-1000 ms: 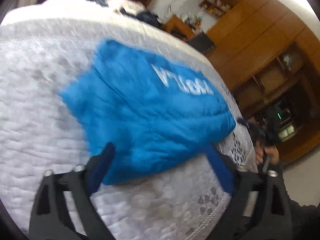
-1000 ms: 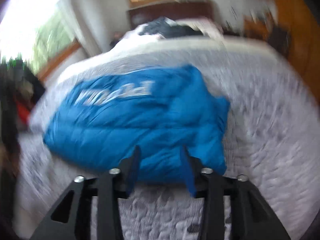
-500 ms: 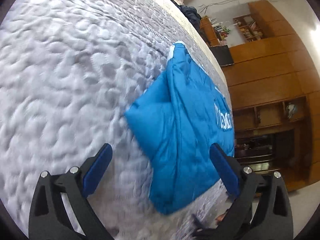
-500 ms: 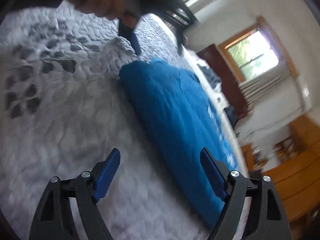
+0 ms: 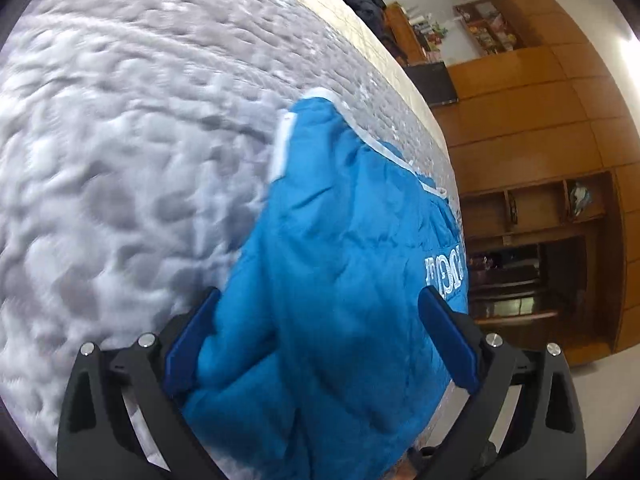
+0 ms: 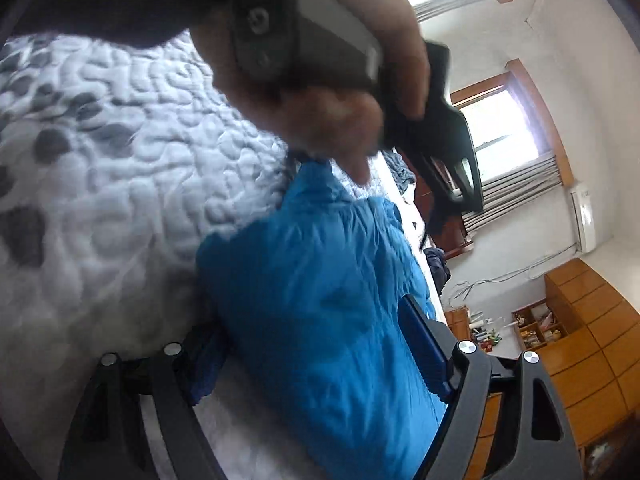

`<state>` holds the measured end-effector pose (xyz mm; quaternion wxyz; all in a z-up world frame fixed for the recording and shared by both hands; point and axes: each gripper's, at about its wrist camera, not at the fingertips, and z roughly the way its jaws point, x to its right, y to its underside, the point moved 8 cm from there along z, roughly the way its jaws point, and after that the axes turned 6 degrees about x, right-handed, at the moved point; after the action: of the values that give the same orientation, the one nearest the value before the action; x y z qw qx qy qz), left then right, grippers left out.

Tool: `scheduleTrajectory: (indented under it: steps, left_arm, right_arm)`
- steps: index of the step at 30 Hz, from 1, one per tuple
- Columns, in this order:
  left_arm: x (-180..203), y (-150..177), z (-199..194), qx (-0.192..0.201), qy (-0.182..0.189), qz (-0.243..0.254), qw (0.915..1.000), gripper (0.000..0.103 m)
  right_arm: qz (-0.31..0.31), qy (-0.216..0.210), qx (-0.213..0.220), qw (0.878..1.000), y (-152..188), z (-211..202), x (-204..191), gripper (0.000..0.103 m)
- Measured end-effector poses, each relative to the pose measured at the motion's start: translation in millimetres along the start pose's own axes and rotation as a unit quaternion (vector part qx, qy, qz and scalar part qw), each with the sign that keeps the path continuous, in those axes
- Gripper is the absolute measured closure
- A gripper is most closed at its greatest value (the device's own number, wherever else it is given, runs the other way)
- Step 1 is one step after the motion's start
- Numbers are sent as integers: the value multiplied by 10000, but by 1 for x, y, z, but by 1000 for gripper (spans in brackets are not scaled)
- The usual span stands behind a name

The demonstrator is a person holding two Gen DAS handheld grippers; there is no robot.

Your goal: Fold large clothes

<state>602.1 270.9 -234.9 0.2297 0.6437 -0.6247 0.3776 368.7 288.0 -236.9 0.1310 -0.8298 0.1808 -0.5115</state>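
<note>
Left wrist view: the blue jacket [image 5: 340, 280] lies on the quilted white mattress [image 5: 120, 140], filling the lower centre of the frame, white lettering at its right edge. The left gripper [image 5: 320, 340] has its blue pads spread wide, the jacket's bulk between them.

Right wrist view: the right gripper [image 6: 316, 352] is likewise spread, straddling the jacket in the lower centre. A hand [image 6: 320, 92] gripping the other tool fills the upper centre.

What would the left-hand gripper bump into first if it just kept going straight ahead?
Most likely the blue padded jacket: the left gripper is open with the fabric already bulging between its fingers, so contact looks immediate, though depth is hard to judge.
</note>
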Motion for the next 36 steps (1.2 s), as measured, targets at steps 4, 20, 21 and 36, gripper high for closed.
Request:
scheduleTrajectory:
  steps: [4, 20, 21, 36]
  left_arm:
    - [3, -4, 10, -221, -124, -98, 9996, 45]
    - [74, -21, -4, -347, -685, 148, 9969, 75]
    - [80, -21, -4, -350, -732, 164, 9966, 75]
    - [153, -33, 1, -240, -1239, 438, 9910, 78]
  right_arm:
    - [151, -204, -57, 9997, -2, 4, -6, 45]
    - [1702, -490, 365, 9835, 0, -42, 74, 73]
    - [1808, -497, 391, 9815, 1, -46, 81, 73]
    - [2712, -545, 661, 9587, 23, -64, 140, 73]
